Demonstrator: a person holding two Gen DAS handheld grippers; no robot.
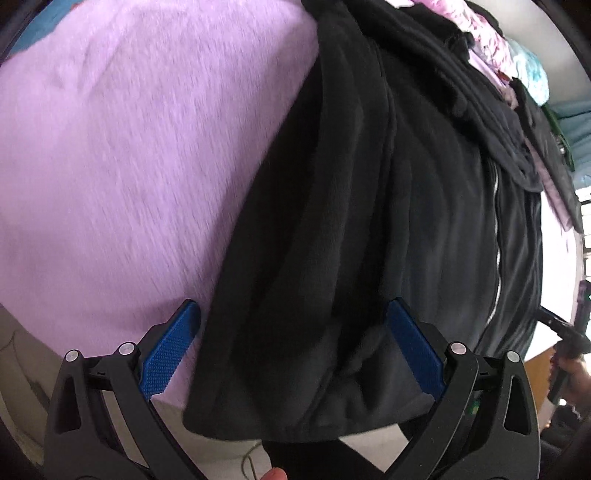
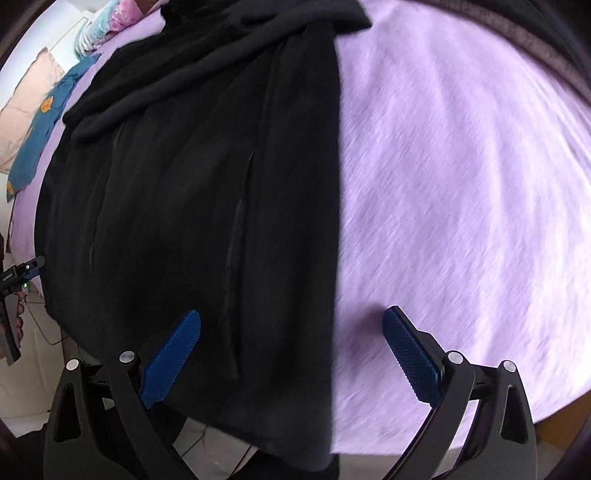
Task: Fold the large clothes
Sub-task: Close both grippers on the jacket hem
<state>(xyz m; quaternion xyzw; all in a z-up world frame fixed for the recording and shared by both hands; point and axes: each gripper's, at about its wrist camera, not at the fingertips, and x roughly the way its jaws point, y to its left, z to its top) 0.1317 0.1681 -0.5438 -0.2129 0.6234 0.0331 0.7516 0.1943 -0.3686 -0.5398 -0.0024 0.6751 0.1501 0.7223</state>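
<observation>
My left gripper (image 1: 293, 354) and right gripper (image 2: 291, 354) both hover with fingers spread wide, holding nothing. The black garment (image 2: 207, 184) lies flat on the lilac bed (image 2: 461, 192), filling mid-frame.

A: The fuzzy lilac bed cover (image 2: 461, 184) is smeared with motion blur; its weave can't be read.

B: The big black fleece garment (image 1: 332, 221) runs off the near edge, hem partly hidden. At the far right, pink floral fabric (image 1: 484, 33) is cropped and too small to tell.
</observation>
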